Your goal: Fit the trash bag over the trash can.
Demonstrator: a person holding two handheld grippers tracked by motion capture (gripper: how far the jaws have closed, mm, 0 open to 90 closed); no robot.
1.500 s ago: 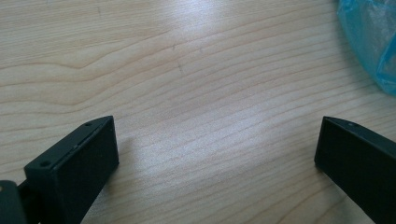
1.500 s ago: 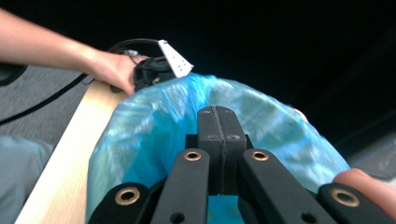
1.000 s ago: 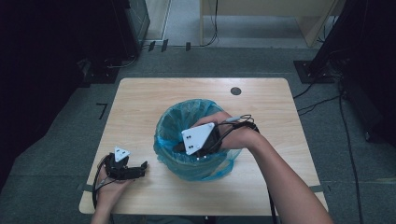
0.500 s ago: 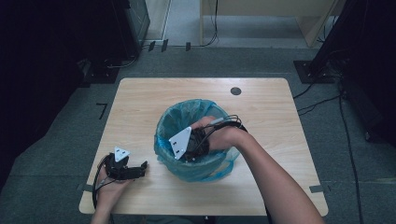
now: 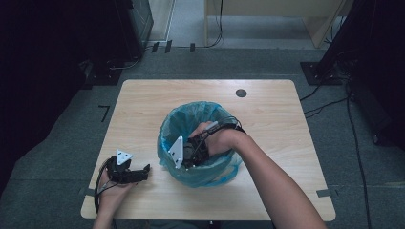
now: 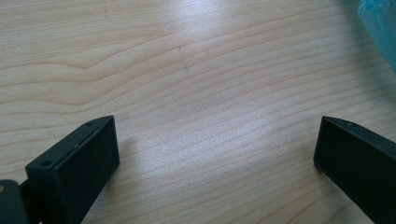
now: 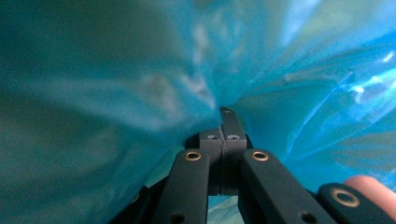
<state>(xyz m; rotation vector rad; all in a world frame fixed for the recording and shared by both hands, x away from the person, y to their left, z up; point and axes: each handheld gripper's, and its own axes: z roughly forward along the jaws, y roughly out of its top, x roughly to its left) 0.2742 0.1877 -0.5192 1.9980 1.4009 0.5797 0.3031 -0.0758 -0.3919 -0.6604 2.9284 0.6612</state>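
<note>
A small bin lined with a blue plastic bag (image 5: 191, 107) stands in the middle of the wooden table (image 5: 143, 109). My right gripper (image 5: 190, 160) reaches down inside it near the front wall, its grey three-cornered plate tilted to the left. In the right gripper view its jaws are pressed together, and the gripper (image 7: 227, 116) has its tips against the crumpled blue liner (image 7: 303, 93). Whether any film is pinched between them I cannot tell. My left gripper (image 5: 143, 171) lies on the table at the front left, open, with bare wood between its fingers (image 6: 84, 154).
A dark round cable hole (image 5: 241, 93) sits in the tabletop at the back right. A corner of the blue bag (image 6: 380, 28) shows at the upper right of the left gripper view. Dark equipment and cables stand on the floor around the table.
My right gripper has sunk deeper into the bin and shifted to the left and nearer the front wall. The left gripper has stayed where it was.
</note>
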